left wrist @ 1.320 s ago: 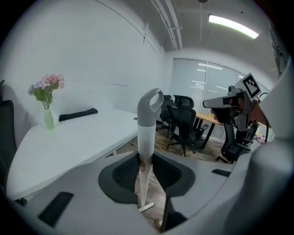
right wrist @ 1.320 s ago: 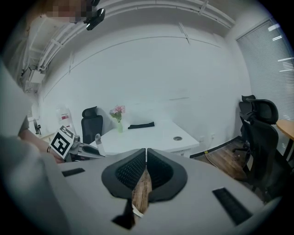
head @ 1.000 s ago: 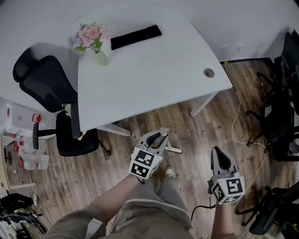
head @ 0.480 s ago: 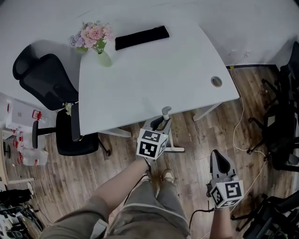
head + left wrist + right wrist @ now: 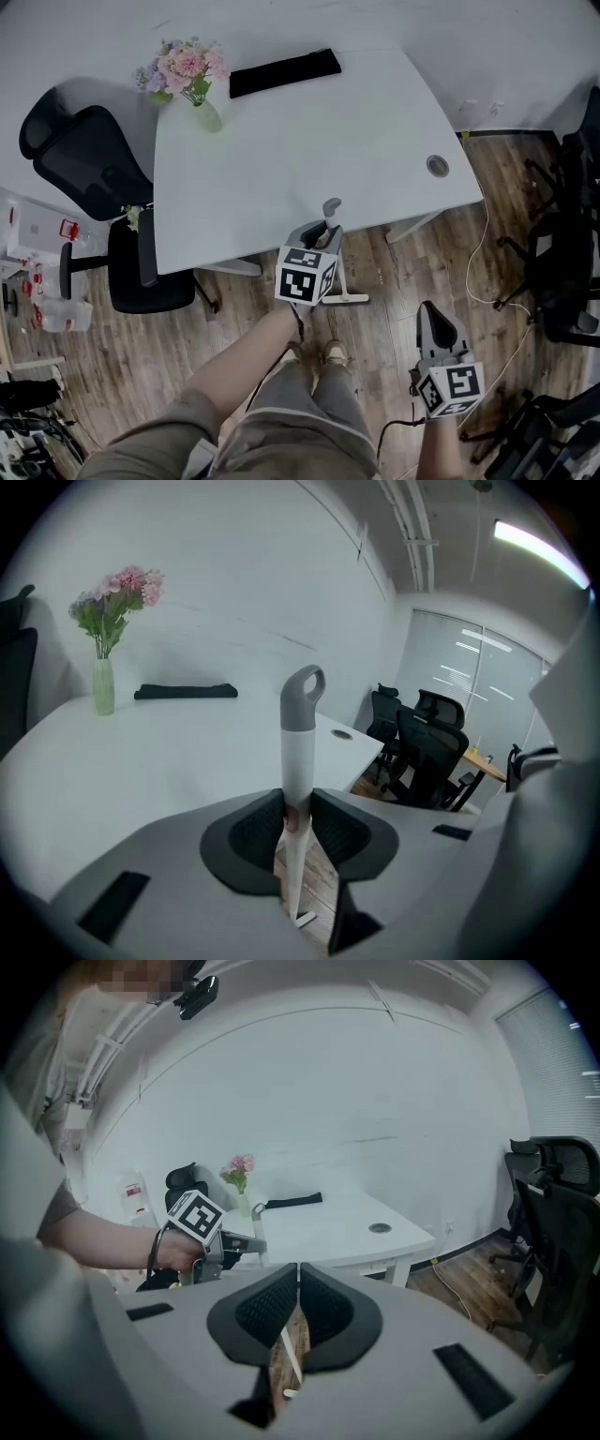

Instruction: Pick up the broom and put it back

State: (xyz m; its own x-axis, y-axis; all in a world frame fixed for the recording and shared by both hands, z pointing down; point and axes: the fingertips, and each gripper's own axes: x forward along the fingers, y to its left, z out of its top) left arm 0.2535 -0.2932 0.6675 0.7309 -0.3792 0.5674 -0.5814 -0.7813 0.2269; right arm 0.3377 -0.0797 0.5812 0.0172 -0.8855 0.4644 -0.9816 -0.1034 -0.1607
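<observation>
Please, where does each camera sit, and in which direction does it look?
Head view: on the person's head, looking steeply down at the desk and floor; arms, legs, left hand-held gripper and right hand-held gripper show.
Left gripper view: on the left hand-held gripper, looking along its jaws, closed on the broom handle, over the desk.
Right gripper view: on the right hand-held gripper, jaws together, facing the desk; the left forearm shows.
Shared: all three show the desk and flower vase.

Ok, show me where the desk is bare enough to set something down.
Most of the white desk is bare: the whole middle between the flower vase, the black pad and the cable hole. Crowded: the floor at left by the black chair, and at right among the chairs and the white cable.
</observation>
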